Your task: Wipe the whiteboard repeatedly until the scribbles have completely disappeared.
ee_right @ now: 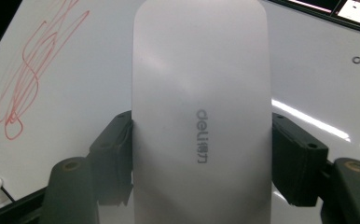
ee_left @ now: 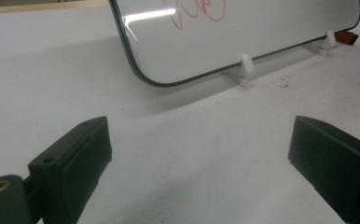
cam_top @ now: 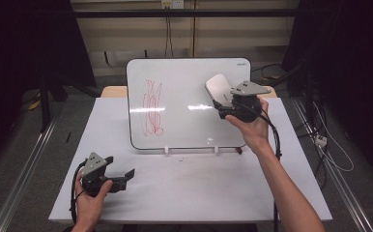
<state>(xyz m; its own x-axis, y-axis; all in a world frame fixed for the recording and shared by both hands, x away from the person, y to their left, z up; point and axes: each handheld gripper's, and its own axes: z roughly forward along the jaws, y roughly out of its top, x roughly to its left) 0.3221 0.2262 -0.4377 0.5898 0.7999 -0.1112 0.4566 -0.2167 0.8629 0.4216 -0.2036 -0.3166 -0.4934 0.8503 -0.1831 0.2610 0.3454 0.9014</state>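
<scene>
Nearest, the left tool (cam_top: 121, 175) rests open and empty on the bench (cam_top: 199, 193). Farther off, the right tool (cam_top: 222, 104) clamps the eraser (cam_top: 218, 87) before the whiteboard (cam_top: 189, 130); pressing hard could tip the propped board, leaving the red scribble (cam_top: 152, 107) unwiped.

Dim room around me, lit from overhead; bright streaks of glare cross my whiteboard (cam_top: 189, 104), soft shadows beneath it, close views slightly soft.
</scene>
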